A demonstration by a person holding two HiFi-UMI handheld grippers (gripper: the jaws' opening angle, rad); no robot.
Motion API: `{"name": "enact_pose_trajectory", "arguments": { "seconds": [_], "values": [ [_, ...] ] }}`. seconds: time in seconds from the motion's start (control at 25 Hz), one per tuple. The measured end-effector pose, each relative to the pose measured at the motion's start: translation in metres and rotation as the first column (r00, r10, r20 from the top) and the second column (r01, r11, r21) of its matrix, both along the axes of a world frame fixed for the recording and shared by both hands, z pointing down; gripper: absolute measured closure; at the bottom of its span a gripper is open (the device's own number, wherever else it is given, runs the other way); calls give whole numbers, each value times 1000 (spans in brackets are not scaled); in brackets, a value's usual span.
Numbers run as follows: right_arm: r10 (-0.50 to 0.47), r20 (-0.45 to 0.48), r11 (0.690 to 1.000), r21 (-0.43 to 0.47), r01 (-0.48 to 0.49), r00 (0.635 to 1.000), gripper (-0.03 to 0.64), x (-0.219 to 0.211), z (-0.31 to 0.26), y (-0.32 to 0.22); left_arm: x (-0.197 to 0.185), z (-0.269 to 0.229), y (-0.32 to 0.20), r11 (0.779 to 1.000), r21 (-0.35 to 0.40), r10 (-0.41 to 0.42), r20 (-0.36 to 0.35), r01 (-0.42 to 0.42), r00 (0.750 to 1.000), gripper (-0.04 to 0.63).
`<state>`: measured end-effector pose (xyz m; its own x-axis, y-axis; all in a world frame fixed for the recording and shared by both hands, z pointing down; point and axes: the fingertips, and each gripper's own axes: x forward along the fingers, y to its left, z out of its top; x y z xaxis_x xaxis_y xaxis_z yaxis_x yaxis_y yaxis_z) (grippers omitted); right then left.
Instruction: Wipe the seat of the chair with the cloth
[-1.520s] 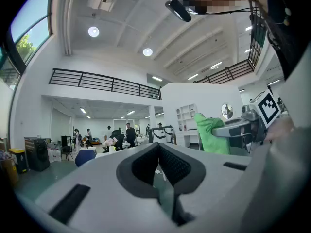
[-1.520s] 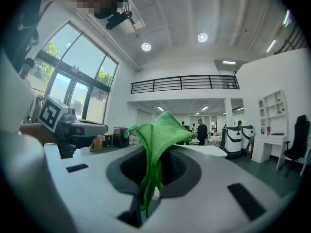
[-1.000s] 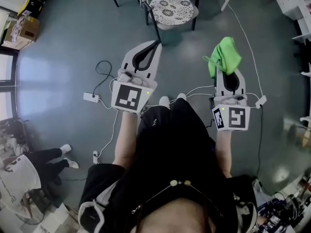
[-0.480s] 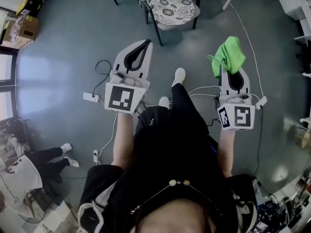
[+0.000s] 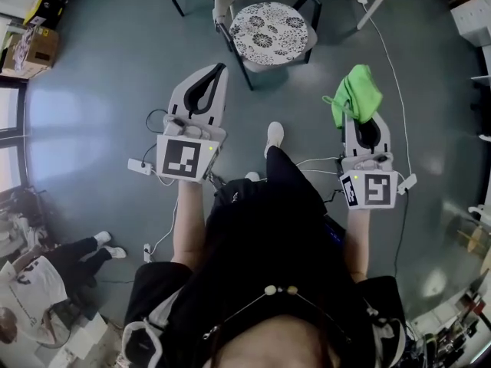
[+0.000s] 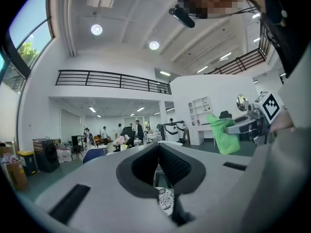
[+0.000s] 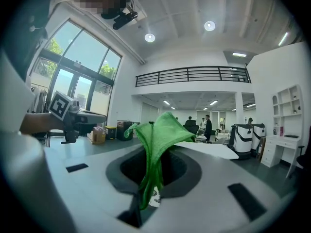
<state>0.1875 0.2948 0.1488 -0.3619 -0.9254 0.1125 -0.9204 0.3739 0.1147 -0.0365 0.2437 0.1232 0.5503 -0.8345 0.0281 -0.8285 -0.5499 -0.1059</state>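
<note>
Bright, even indoor light, round ceiling lamps [image 6: 96,29] glowing white, daylight through tall windows [image 7: 80,84], pale glare patch on the grey floor [image 5: 57,117], soft shadows only, strong fisheye bending with black corners, close foreground slightly blurred, far hall sharp.

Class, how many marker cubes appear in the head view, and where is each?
2. One marker cube sits on the left gripper; the other on the right gripper, which grips the green cloth.

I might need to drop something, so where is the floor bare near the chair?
Bare floor stretches left of the chair, toward the cardboard box. Cables crowd the floor by your feet and right of the chair.
</note>
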Motion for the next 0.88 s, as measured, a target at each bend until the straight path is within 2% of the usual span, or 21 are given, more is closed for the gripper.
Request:
{"name": "enact_pose_trajectory", "arguments": {
  "seconds": [0.24,0.52,0.64,0.88],
  "values": [
    [-92,-3,993,-77,91,996,566,14,30,-88,22,-2,-66,1000,5,-10,-4,10,1000,591],
    [-263,-85,952,-187,244,961,566,-16,69,-150,7,17,-120,997,-51,-52,-17,51,999,591],
    [-339,-170,925,-242,294,925,566,-35,92,-181,-7,27,-152,996,-58,-62,-40,60,997,591],
    [-444,-362,888,-301,348,820,566,-89,147,-269,-23,49,-228,997,-78,-25,-90,18,996,591]
  ]
}}
